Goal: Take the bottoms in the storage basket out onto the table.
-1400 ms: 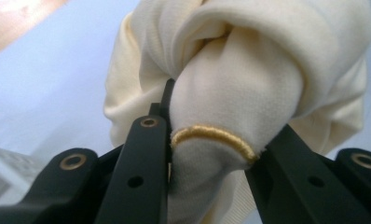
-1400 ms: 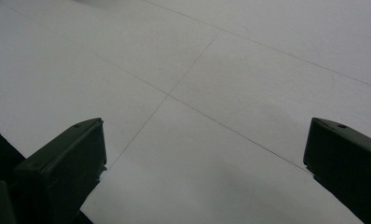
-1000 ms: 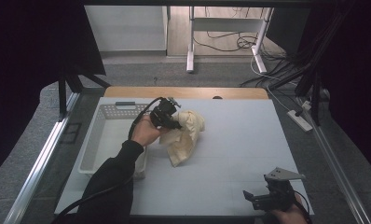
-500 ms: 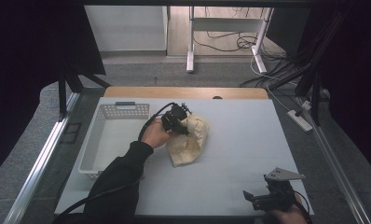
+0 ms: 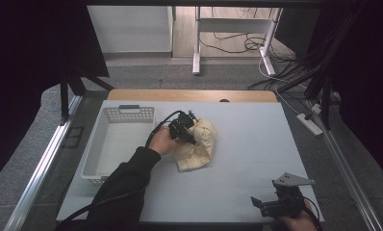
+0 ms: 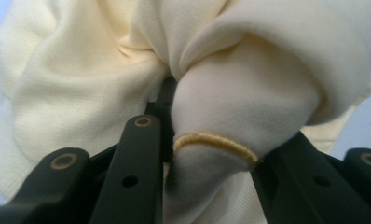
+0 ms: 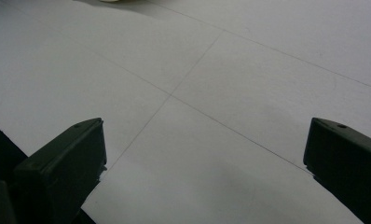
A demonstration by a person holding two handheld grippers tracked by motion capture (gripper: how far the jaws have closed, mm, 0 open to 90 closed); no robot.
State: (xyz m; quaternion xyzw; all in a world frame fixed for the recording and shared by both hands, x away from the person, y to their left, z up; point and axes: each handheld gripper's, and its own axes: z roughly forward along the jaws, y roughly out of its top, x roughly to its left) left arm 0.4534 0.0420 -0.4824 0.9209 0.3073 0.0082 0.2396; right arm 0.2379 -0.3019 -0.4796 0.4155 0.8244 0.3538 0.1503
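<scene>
Left gripper [image 5: 188,129] is clamped on a bunched fold of the cream cloth [image 5: 199,144]; in the left gripper view the fingers [image 6: 141,158] squeeze a fat roll of fabric with a tan stitched hem [image 6: 216,142] wedged between them. Cloth sits crumpled mid-tabletop [image 5: 257,144], just right of the white basket [image 5: 117,144], partly lifted at the gripped end, with the rest lying on the surface.

Right gripper [image 5: 276,204] rests at the near right edge of the tabletop, well apart from the cloth, with its fingers [image 7: 67,163] spread wide over bare surface and holding nothing.

Step in hand looks like laying the cloth down or repositioning it for spreading or folding. To do it well:
- keep the pinch firm until the bundle is fully on the tabletop; the roll is thick, so it could slip out if the grip loosens early
- lower it clear of the basket rim, so no corner drapes into the basket
- the grip is on a wad, not a single edge; probably worth a regrasp at the hem or a corner before pulling flat
- bring the right gripper in to take an opposite edge; one gripper alone will likely just drag the pile

Risk: fabric snagging around the fingers on release.
</scene>
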